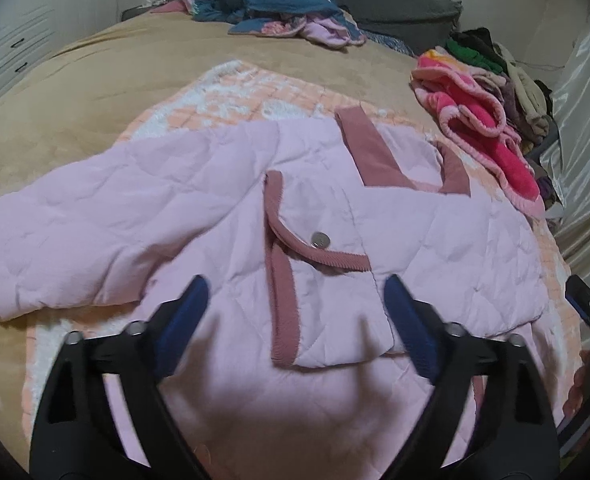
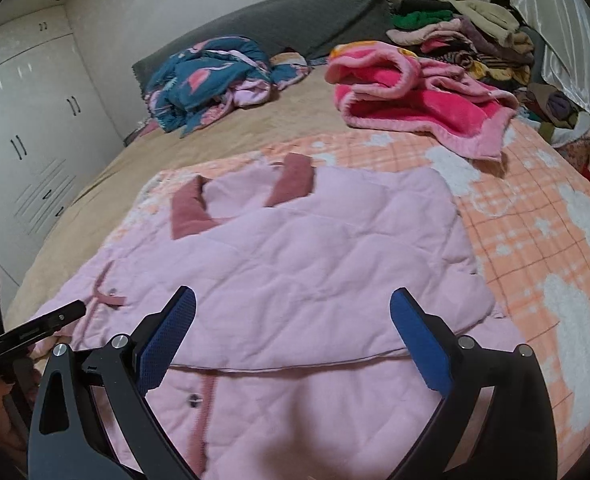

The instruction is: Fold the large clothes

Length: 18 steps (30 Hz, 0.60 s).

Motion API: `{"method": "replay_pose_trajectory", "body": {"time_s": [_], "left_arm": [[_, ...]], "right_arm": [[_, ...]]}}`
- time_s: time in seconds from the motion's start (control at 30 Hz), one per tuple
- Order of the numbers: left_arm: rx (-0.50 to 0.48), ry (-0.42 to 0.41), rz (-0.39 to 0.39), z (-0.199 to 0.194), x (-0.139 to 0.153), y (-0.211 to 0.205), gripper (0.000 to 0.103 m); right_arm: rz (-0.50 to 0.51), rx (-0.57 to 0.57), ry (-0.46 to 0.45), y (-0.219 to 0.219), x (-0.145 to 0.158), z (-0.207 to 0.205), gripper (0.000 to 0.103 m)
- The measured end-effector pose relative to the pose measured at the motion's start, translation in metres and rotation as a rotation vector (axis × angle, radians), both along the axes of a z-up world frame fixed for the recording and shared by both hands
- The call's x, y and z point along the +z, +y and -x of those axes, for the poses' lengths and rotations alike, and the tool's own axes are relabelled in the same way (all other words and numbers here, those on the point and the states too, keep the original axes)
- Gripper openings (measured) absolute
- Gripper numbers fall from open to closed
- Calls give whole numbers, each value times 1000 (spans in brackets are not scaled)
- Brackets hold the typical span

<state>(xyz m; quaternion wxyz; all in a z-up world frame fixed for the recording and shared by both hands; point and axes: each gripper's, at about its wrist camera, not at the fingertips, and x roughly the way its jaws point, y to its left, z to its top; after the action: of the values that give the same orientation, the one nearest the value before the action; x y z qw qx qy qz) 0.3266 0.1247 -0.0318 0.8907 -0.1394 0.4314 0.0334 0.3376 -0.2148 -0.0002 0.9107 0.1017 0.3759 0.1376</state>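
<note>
A light pink quilted jacket (image 1: 199,208) with dusty-rose trim lies spread on the bed; it also shows in the right wrist view (image 2: 315,248). One sleeve is folded across the front, its cuff over the snap button (image 1: 319,239). The other sleeve stretches out to the left. The rose collar (image 2: 291,178) points toward the far end. My left gripper (image 1: 297,292) hovers open and empty above the jacket's lower front. My right gripper (image 2: 293,304) hovers open and empty above the folded right part. The left gripper's body (image 2: 27,330) shows at the left edge of the right wrist view.
An orange-and-white checked blanket (image 2: 535,216) lies under the jacket on a tan bedcover (image 1: 95,80). A hot-pink fleece blanket (image 2: 415,108), a blue patterned garment heap (image 2: 211,80) and a stack of clothes (image 2: 467,36) sit farther back. White wardrobes (image 2: 27,128) stand on the left.
</note>
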Motion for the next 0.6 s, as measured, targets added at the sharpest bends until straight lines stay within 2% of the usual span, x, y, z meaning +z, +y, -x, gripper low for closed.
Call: {"method": "replay_pose_trajectory", "body": {"time_s": [0.03, 0.3, 0.6], "left_arm": [[7, -6, 4, 1, 2, 2, 94], [51, -10, 26, 10, 7, 18, 94], [133, -40, -12, 27, 22, 56, 94]], "right_arm": [[-1, 0, -3, 4, 2, 2, 97], [28, 66, -36, 47, 16, 14, 97], [25, 157, -77, 99, 34, 22, 98]]}}
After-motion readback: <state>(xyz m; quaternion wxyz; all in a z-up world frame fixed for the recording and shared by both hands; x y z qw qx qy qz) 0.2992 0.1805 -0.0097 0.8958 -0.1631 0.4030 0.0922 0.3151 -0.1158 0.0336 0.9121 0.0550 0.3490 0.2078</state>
